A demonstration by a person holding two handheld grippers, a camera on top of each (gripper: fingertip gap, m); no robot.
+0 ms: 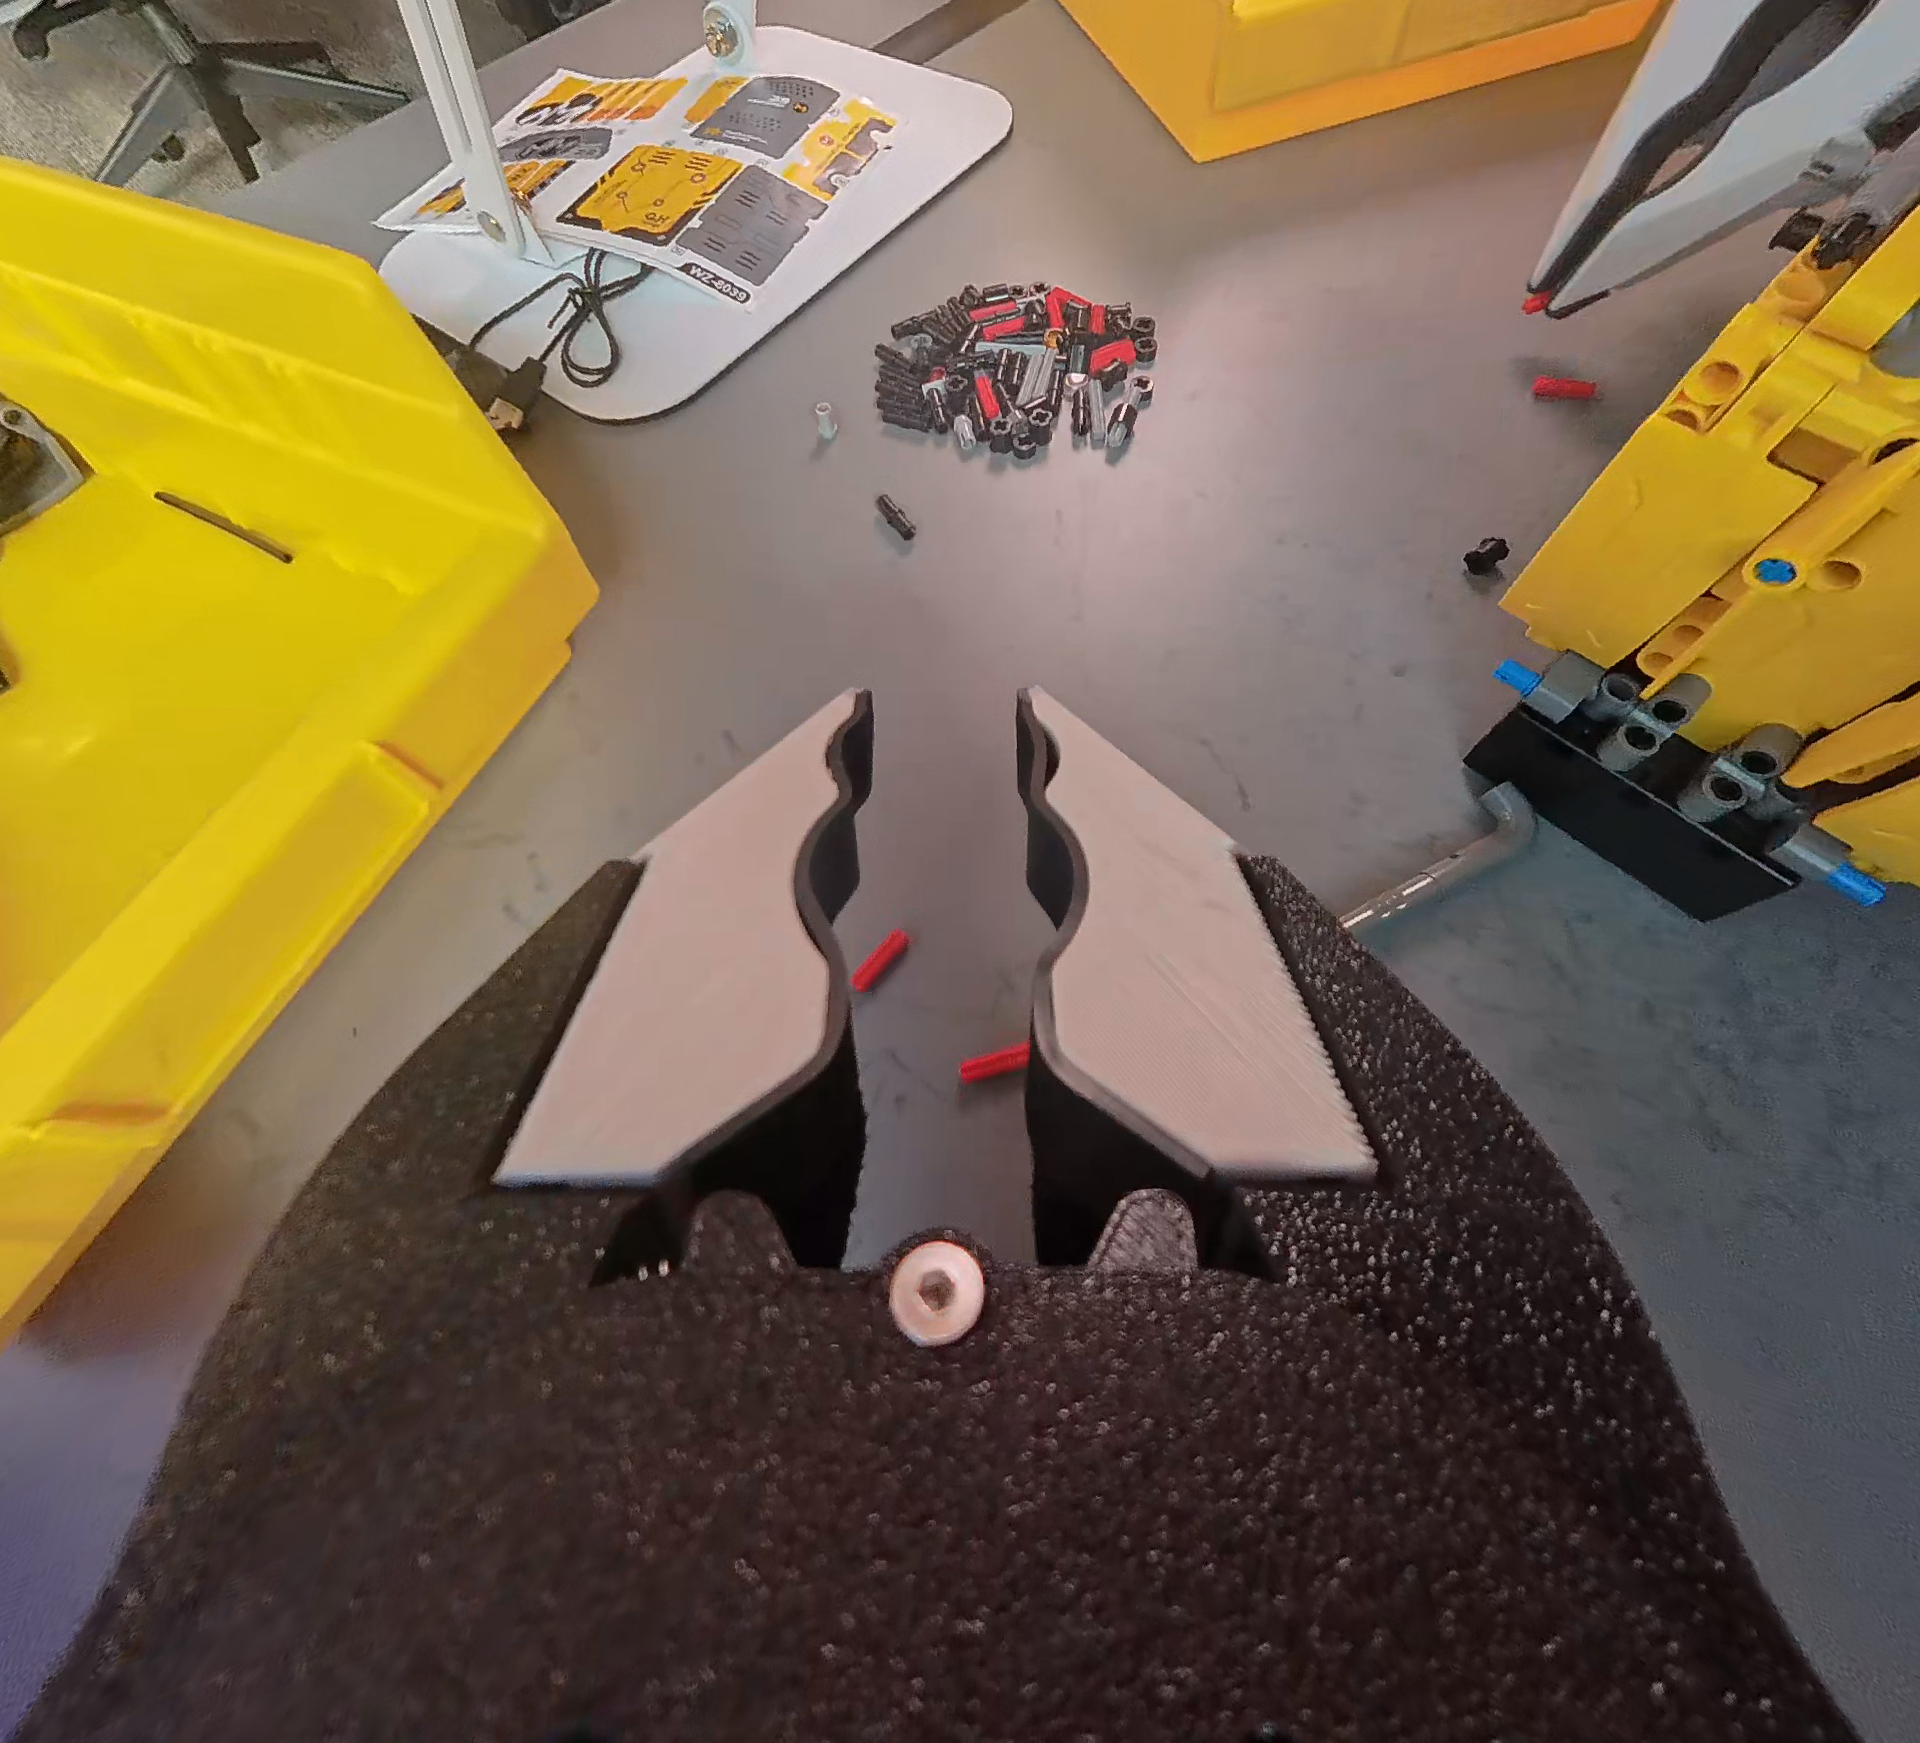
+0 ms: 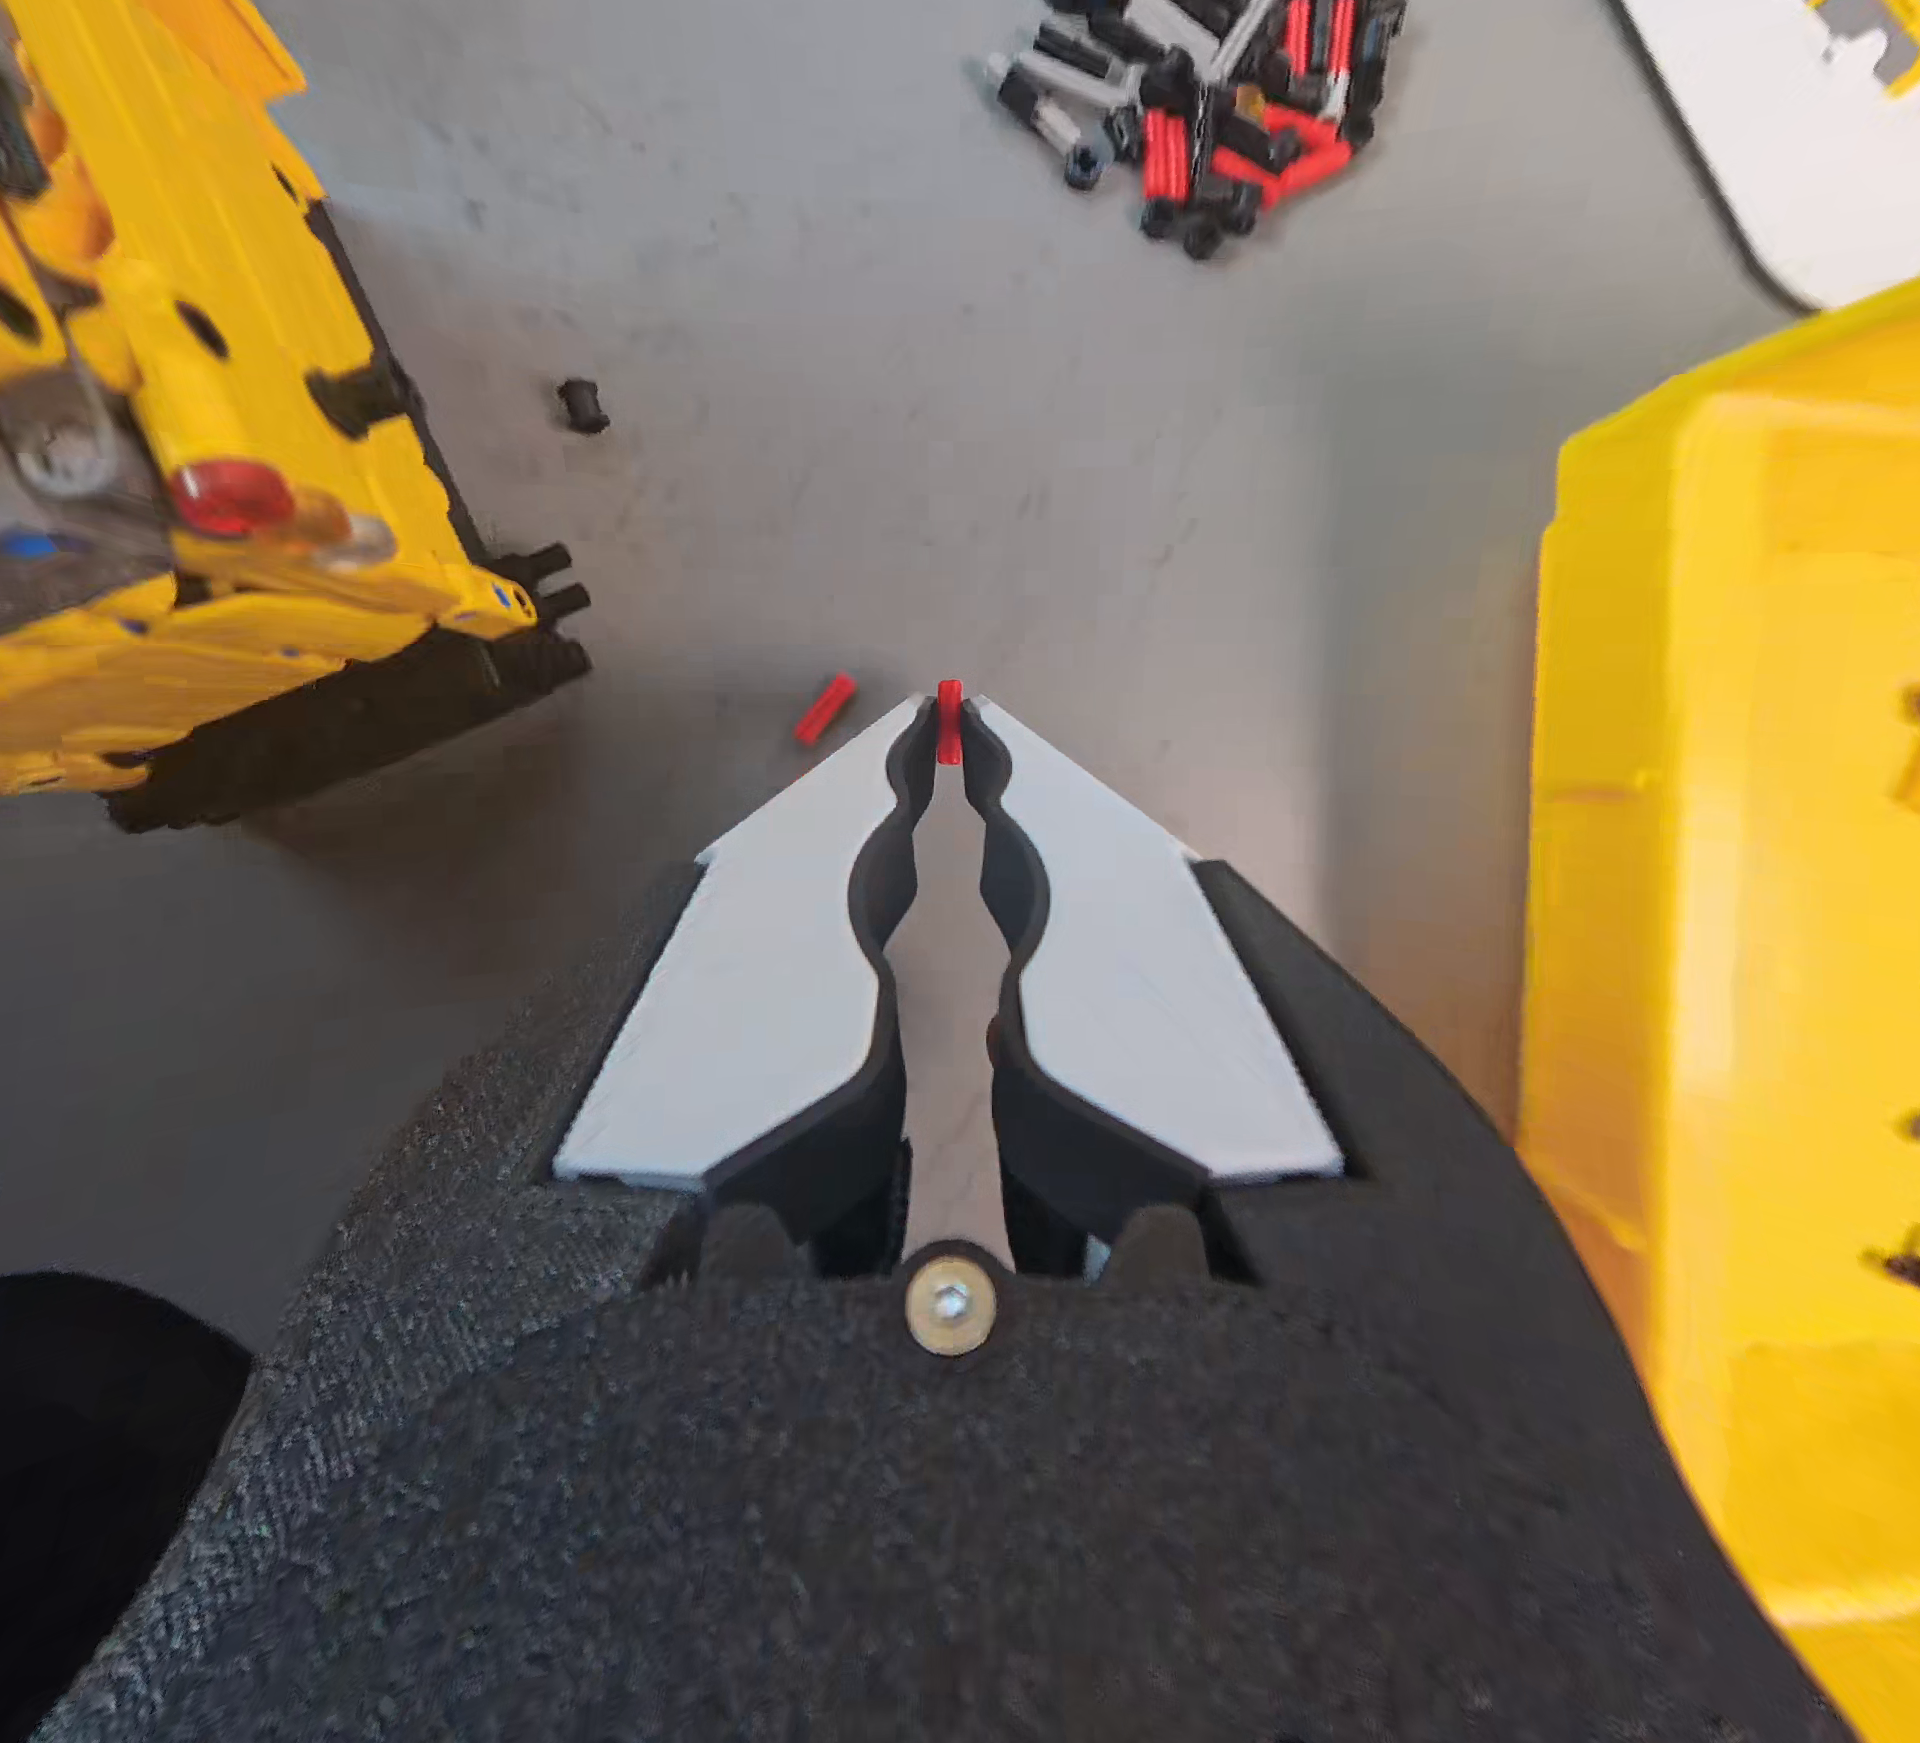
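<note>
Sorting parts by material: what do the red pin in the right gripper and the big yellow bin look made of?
Red pin: probably hard moulded plastic, smooth, even colour. Yellow bin: likely rigid plastic too, slightly glossy, with moulded edges. Right gripper pinches the pin.

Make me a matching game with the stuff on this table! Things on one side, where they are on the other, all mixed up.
Things:
1. right gripper
2. left gripper
3. pile of small parts
4. sticker sheet

Places or states:
A. lying on the white stand base
B. shut on a red pin
C. open, above two loose red pins
D. heaped on the grey table

Pairs: 1-B, 2-C, 3-D, 4-A
</note>
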